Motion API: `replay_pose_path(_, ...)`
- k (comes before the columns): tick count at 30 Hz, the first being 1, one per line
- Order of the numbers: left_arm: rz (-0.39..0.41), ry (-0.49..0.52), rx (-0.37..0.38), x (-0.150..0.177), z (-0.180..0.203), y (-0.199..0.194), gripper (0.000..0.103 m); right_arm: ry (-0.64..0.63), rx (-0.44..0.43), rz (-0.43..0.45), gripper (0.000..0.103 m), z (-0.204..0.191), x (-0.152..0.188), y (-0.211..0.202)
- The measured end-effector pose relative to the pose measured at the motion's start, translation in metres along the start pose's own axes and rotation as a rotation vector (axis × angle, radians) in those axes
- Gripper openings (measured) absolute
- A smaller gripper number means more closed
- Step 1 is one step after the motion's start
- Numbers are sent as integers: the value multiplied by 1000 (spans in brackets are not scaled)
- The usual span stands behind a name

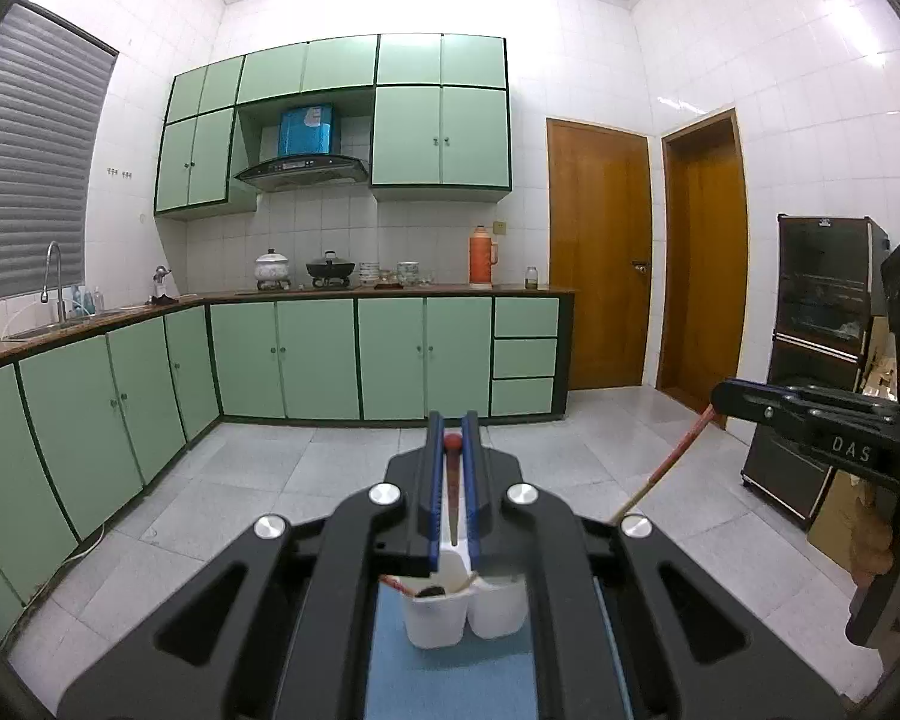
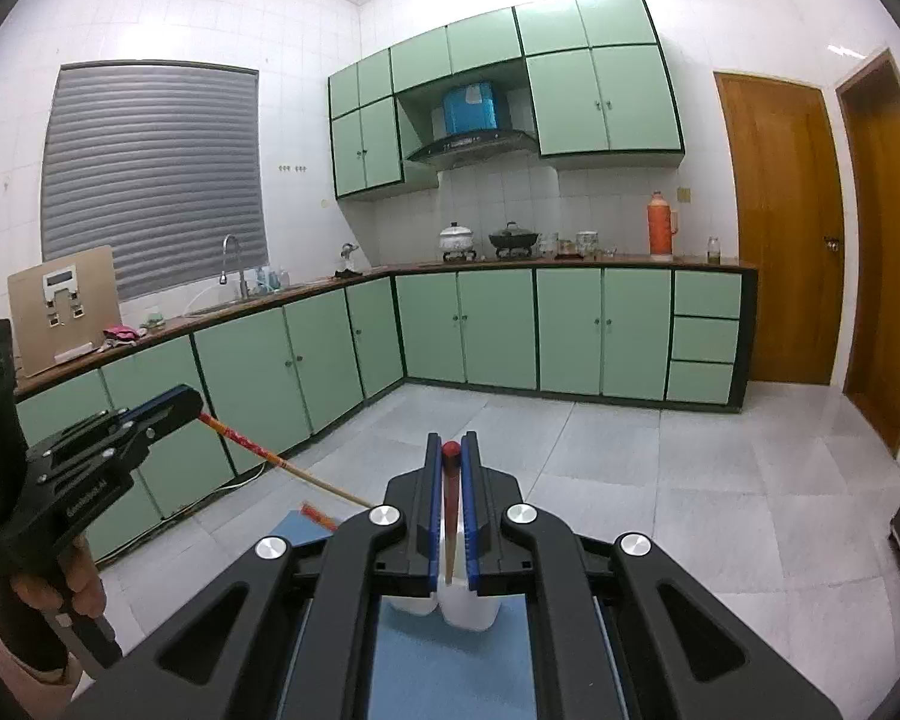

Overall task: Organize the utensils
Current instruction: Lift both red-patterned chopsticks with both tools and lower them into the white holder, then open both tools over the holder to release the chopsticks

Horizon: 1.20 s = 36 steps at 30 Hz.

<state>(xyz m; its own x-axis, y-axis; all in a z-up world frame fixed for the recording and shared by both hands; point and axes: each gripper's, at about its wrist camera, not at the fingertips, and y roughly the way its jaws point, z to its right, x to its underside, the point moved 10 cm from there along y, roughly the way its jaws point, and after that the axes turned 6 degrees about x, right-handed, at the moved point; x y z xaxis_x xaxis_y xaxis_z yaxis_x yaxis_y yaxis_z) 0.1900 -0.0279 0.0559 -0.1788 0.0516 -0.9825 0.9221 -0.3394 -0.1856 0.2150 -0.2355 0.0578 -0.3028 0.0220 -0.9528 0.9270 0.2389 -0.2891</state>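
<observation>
A red-topped chopstick [image 1: 453,480] stands clamped between the blue pads of the left gripper [image 1: 453,456] at lower centre of the left wrist view, its thin end pointing down toward the white utensil holder [image 1: 462,606] just below, which sits on a blue mat [image 1: 450,678]. The right gripper [image 2: 453,459] is likewise closed on a second chopstick [image 2: 450,504] at lower centre of its own view, above the same holder. Each stick is pinched near its thick top, probably so the tip can hang free and be steered into a compartment. More utensils [image 1: 417,588] already lean inside the holder's left cup. In the right wrist view, the left gripper appears at lower left with its stick angled across toward the centre, gripped by a hand [image 2: 60,594]. Beyond lie green cabinets [image 1: 354,354] across mid-frame and wooden doors [image 1: 600,252] at right.
</observation>
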Motion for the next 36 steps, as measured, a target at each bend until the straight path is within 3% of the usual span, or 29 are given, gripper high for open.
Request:
replay_pose_path(17,-147,0,3,41,-18,83,5,4,-24,-12,6,3,-27,83)
replay_pose_path(27,-207,-13,14,66,-28,120,5,8,-31,-125,6,1,23,134)
replay_pose_path(36,-306,-63,50,109,-33,142,7,8,-55,-239,8,-8,75,155)
